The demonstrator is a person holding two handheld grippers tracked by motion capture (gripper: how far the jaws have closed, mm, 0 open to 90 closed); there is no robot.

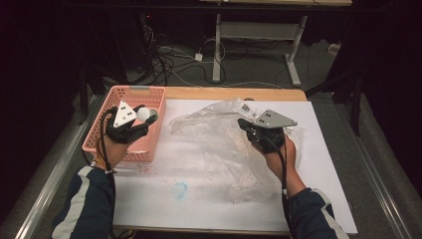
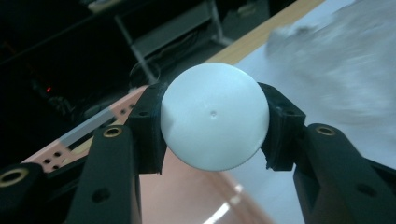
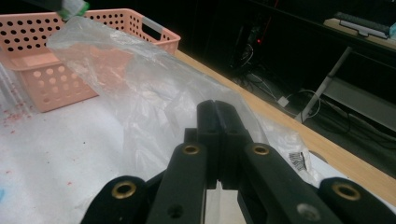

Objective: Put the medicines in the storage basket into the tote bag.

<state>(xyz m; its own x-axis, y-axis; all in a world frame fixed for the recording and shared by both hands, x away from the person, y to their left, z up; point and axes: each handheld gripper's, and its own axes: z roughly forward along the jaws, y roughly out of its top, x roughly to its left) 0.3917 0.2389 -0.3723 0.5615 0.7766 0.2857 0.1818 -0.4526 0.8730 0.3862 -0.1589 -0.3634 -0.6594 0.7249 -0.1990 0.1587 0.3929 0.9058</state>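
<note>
Left gripper (image 2: 212,135): jaws closed on a white ball (image 2: 215,116), pads on opposite sides, held over the pink basket (image 1: 124,102).
Right gripper (image 3: 217,135): jaws pressed together; whether the film is pinched between them cannot be told.
Plastic bag (image 1: 219,144): lies crumpled under and ahead of the right gripper, on the white sheet (image 1: 164,194).
Risk, ball: smooth and round; likely to squirt out if the grip slackens or tilts.
Risk, bag: thin film; may slip free or collapse shut.

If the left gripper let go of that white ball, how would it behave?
The white ball looks smooth and round, pinched only at its sides by the left gripper, so it could slip. Dropped, it would probably roll; it seems light.
</note>
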